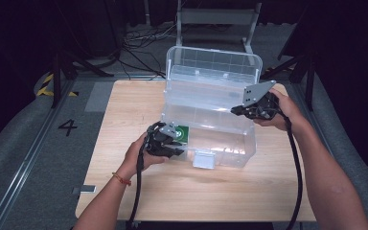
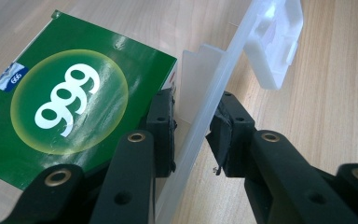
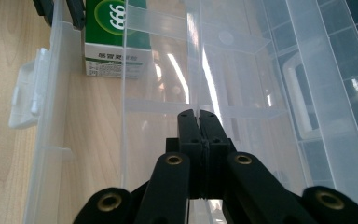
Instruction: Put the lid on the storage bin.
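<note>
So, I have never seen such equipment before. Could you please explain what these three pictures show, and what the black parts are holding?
A person sits at a wooden table and holds a hand tool with two black jaws in each hand. One picture is taken from above. The other two come from small cameras riding on each tool, looking along its jaws.

On the table stands a clear plastic box with its lid open. A green carton marked 999 lies inside it.

The left gripper straddles the box's front wall, one jaw inside by the carton and one outside, near the white latch; whether its pads press the wall, I cannot tell. The right gripper is shut, over the box.
</note>
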Demonstrator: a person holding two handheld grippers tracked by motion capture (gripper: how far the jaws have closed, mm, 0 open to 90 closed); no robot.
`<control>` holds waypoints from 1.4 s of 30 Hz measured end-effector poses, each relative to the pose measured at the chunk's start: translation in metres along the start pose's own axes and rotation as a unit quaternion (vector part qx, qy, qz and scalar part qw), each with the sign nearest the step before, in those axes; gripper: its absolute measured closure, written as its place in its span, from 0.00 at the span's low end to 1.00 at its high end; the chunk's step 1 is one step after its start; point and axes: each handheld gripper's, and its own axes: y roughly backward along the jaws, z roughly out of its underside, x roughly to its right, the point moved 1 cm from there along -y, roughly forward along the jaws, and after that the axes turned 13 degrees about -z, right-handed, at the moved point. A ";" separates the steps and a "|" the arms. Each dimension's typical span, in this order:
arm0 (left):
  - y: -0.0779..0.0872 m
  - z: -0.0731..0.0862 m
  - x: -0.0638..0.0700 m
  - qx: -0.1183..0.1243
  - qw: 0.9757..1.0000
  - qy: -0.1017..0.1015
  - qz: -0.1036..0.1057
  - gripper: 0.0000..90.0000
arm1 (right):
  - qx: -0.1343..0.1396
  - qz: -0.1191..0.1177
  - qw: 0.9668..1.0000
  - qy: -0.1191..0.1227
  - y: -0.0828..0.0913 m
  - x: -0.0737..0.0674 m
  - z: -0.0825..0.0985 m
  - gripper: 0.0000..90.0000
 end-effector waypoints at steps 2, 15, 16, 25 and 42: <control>0.000 0.000 0.000 0.000 1.000 0.000 0.001 0.79 | -0.004 0.002 1.000 0.000 0.000 -0.003 -0.001 1.00; 0.000 0.000 0.000 0.003 1.000 0.006 -0.002 0.78 | 0.002 0.006 1.000 0.003 -0.002 -0.018 0.003 1.00; 0.000 0.001 0.000 0.009 1.000 0.012 0.003 0.78 | 0.003 0.011 1.000 0.000 -0.002 -0.020 0.004 1.00; 0.000 0.003 0.001 0.022 1.000 0.018 0.002 0.77 | 0.004 0.017 1.000 0.006 -0.004 -0.029 0.007 0.99; 0.035 0.014 0.010 0.041 0.997 0.025 -0.058 0.41 | 0.006 0.017 1.000 0.014 -0.006 -0.040 0.011 0.99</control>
